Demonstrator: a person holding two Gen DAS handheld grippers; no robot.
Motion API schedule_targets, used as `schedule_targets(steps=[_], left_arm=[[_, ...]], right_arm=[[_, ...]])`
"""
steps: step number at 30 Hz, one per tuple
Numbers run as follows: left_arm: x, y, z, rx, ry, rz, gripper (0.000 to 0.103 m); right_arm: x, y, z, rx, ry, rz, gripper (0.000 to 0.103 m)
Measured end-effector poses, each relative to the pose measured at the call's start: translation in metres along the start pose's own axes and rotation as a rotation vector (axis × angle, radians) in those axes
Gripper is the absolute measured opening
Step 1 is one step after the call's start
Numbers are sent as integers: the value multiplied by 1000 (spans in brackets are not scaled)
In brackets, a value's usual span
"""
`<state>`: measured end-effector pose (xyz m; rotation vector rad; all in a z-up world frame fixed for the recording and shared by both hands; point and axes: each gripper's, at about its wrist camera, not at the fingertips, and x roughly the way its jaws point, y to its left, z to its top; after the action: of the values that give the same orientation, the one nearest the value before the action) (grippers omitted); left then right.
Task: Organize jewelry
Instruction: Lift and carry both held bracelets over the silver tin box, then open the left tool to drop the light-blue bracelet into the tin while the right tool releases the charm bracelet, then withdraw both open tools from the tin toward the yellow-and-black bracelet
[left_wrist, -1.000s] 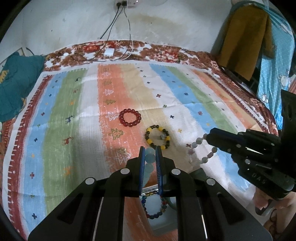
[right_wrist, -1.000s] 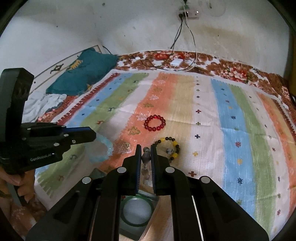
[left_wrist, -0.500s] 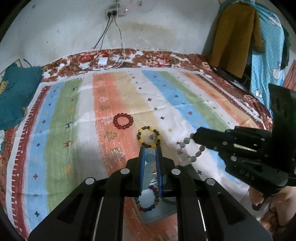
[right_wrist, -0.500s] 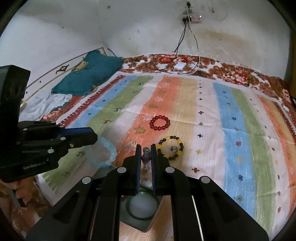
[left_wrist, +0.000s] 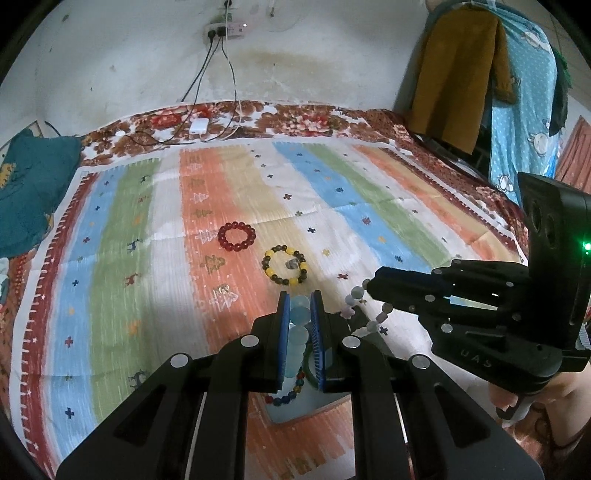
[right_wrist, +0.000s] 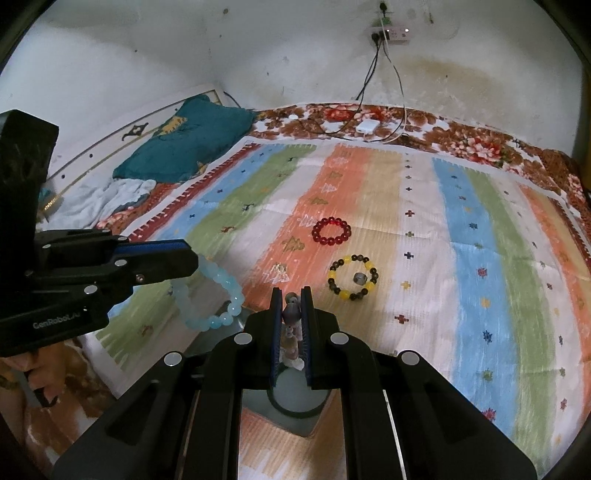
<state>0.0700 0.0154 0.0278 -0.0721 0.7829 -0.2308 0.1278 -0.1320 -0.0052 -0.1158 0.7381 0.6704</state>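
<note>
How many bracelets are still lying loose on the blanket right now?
2: the red bracelet on the orange stripe, and the yellow-and-dark bracelet just nearer the camera. Others are held or in the box below the jaws, partly hidden.

A pale blue bead bracelet (right_wrist: 210, 295) hangs pinched in the left claw (left_wrist: 300, 314), a grey-pink bead bracelet (left_wrist: 364, 308) hangs from the right claw (right_wrist: 291, 310), and red (left_wrist: 236, 236) and yellow-brown (left_wrist: 285, 265) bracelets lie flat, near each other, on the striped bed.

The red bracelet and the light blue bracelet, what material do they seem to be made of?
Red bracelet: glossy translucent beads, probably glass or resin, with bright highlights. Light blue bracelet, held in the left gripper: milky, semi-translucent round beads, perhaps stone or glass; cannot tell which.
</note>
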Motion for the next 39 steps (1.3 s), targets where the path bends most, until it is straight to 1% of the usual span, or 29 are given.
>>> schedule_targets(steps=[4,8,10,12,13,14,16,17,18,19,22,25,27,28,33,35,39], left_arm=[[-1,-2,-3,0,4,0,11],[0,-4,-6,-4,12,-2,11],[2,-5,-7,-7,23,-2,11],[6,-4,-9,-22,43,-2,11],[8,-2,-9,-34,49,-2,11],[8,1,-10,-45,49,4,11],[10,6,-9,-60,49,22,15],[10,10,-9,-68,46,35,19],[10,13,-9,-77,45,41,22],[11,16,-9,-85,47,43,22],[14,24,-9,-98,54,58,26],[18,32,-9,-116,63,75,30],[23,38,-9,-123,72,91,38],[26,41,-8,-129,78,102,40],[37,57,-6,-152,103,129,44],[41,61,-5,-156,112,135,47],[51,67,-4,-158,135,142,49]], right_arm=[[-1,2,-4,5,5,-9,11],[-1,5,-7,-4,15,7,11],[0,4,-8,3,25,24,11],[4,4,-8,1,35,17,11],[5,3,-8,2,36,9,15],[6,2,-9,7,39,5,25],[6,-4,-9,33,36,2,35],[7,-7,-8,43,37,-1,35],[8,-10,-8,55,42,-5,37],[10,-13,-9,67,43,-8,40],[14,-20,-9,91,53,-12,40],[19,-27,-10,113,62,-15,45],[22,-30,-10,116,70,-20,48],[26,-31,-10,119,77,-23,50],[36,-39,-9,129,96,-29,54],[39,-42,-8,133,98,-27,58],[47,-48,-6,139,112,-36,59]])
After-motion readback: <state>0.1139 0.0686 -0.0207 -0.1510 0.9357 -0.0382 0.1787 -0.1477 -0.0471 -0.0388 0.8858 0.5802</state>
